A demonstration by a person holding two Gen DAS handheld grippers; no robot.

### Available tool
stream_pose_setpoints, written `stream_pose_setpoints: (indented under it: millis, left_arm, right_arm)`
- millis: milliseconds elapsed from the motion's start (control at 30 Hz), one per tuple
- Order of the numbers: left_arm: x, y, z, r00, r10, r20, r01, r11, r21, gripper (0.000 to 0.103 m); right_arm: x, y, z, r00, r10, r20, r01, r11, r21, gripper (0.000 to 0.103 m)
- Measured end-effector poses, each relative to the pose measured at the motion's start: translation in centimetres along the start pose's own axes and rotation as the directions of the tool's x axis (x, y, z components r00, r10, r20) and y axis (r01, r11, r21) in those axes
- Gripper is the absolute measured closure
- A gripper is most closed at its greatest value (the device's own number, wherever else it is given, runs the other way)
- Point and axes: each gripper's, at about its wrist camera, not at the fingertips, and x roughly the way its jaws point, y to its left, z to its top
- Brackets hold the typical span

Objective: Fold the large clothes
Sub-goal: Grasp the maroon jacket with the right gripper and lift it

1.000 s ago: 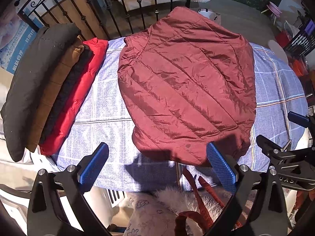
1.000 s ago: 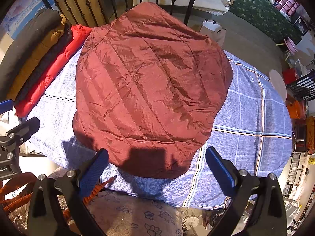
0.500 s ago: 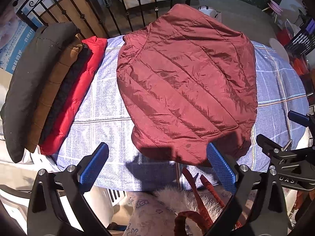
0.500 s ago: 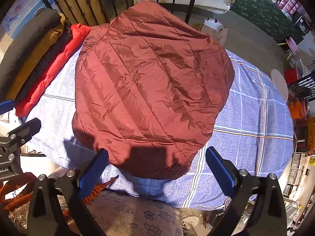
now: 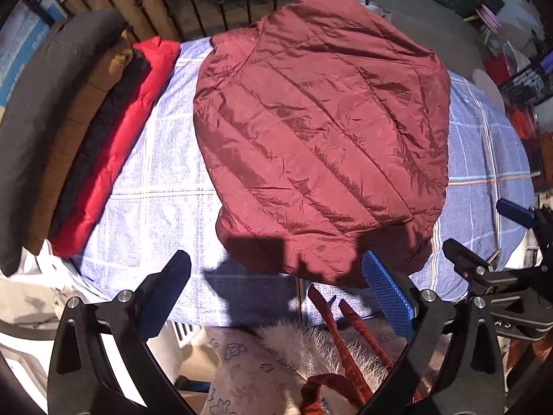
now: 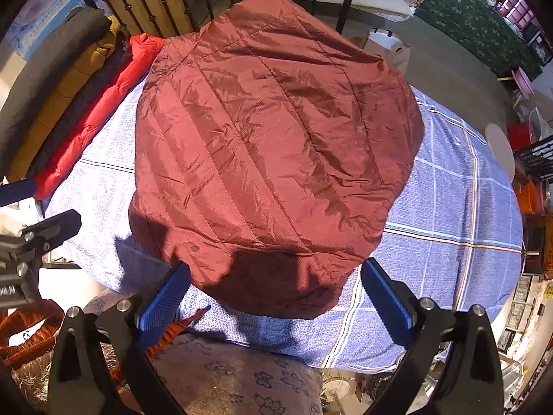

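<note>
A dark red quilted jacket [image 5: 321,138] [image 6: 276,145] lies spread flat on a table under a blue checked cloth [image 5: 166,186] [image 6: 449,207]. Its near hem reaches almost to the table's front edge. My left gripper [image 5: 280,294] hovers open just before that hem, with nothing between its blue pads. My right gripper [image 6: 274,294] is open too, its pads on either side of the hem's middle and above it. Each gripper shows at the edge of the other's view.
A pile of folded jackets [image 5: 86,145] [image 6: 69,103] in black, tan and red lines the table's left side. A black iron railing [image 5: 193,3] runs behind the table. A floral cushion [image 6: 242,377] and a fur-trimmed garment [image 5: 311,349] lie below the front edge.
Both grippers have edged slightly forward towards the jacket's near hem. The jacket has not moved.
</note>
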Motion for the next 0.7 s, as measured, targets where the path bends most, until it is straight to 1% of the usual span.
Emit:
stream_pose_setpoints:
  millis: [100, 133, 200, 233, 300, 333, 367, 400, 467, 500, 567, 600, 633, 667, 700]
  left_arm:
    - [1.0, 1.9, 0.2, 1.0, -0.012, -0.016, 0.011, 0.997, -0.08, 0.005]
    - [1.5, 2.8, 0.1, 1.0, -0.005, -0.023, 0.002, 0.993, -0.114, 0.005]
    - [2.4, 4.4, -0.1, 0.999, 0.028, -0.038, -0.033, 0.986, -0.162, 0.005]
    - [2.9, 5.4, -0.3, 0.998, 0.05, -0.046, -0.058, 0.98, -0.19, 0.005]
    - [3.6, 6.9, -0.8, 0.995, 0.078, -0.057, -0.089, 0.97, -0.225, 0.005]
    - [3.8, 7.7, -1.2, 0.994, 0.089, -0.064, -0.102, 0.964, -0.244, 0.005]
    - [4.0, 8.4, -1.7, 0.993, 0.098, -0.071, -0.114, 0.958, -0.263, 0.005]
    - [4.0, 9.0, -2.1, 0.991, 0.106, -0.077, -0.124, 0.951, -0.282, 0.005]
    - [4.2, 10.2, -3.1, 0.989, 0.115, -0.089, -0.138, 0.935, -0.328, 0.005]
    - [4.2, 10.7, -3.6, 0.989, 0.116, -0.096, -0.142, 0.925, -0.353, 0.005]
    - [4.1, 11.4, -4.8, 0.989, 0.104, -0.101, -0.137, 0.906, -0.401, 0.005]
    - [4.0, 11.6, -5.5, 0.99, 0.096, -0.1, -0.13, 0.897, -0.423, 0.005]
    - [4.0, 11.7, -6.1, 0.991, 0.094, -0.1, -0.129, 0.888, -0.441, 0.005]
    - [4.0, 11.7, -6.9, 0.99, 0.102, -0.101, -0.137, 0.879, -0.457, 0.005]
    - [4.0, 11.7, -7.5, 0.988, 0.117, -0.104, -0.152, 0.872, -0.466, 0.005]
  right_arm:
    - [0.5, 0.2, 0.4, 0.999, 0.027, 0.026, -0.027, 0.999, -0.027, 0.006]
    - [0.6, 0.1, 0.6, 0.998, 0.051, 0.048, -0.049, 0.998, -0.035, 0.006]
    - [1.1, -0.1, 1.4, 0.99, 0.11, 0.086, -0.106, 0.993, -0.052, 0.005]
    - [1.8, -0.3, 2.1, 0.987, 0.126, 0.098, -0.12, 0.991, -0.063, 0.005]
    - [3.0, -0.2, 4.0, 0.987, 0.126, 0.102, -0.115, 0.988, -0.104, 0.006]
    - [3.3, 0.0, 5.0, 0.987, 0.114, 0.113, -0.1, 0.987, -0.128, 0.006]
    - [3.4, 0.2, 6.1, 0.986, 0.105, 0.127, -0.086, 0.985, -0.15, 0.006]
    - [3.4, 0.7, 8.0, 0.982, 0.112, 0.153, -0.082, 0.978, -0.191, 0.005]
    - [3.5, 2.8, 11.8, 0.969, 0.169, 0.179, -0.114, 0.952, -0.283, 0.005]
    - [3.7, 4.3, 13.8, 0.966, 0.194, 0.171, -0.127, 0.933, -0.336, 0.005]
    - [4.4, 7.2, 16.8, 0.964, 0.217, 0.156, -0.131, 0.893, -0.43, 0.005]
    - [5.1, 9.9, 19.0, 0.963, 0.224, 0.147, -0.122, 0.854, -0.506, 0.005]
    - [5.9, 12.2, 21.0, 0.967, 0.212, 0.145, -0.097, 0.823, -0.56, 0.005]
    - [7.1, 14.7, 23.1, 0.972, 0.18, 0.149, -0.058, 0.803, -0.593, 0.005]
    - [8.2, 16.4, 24.4, 0.978, 0.159, 0.136, -0.044, 0.791, -0.611, 0.005]
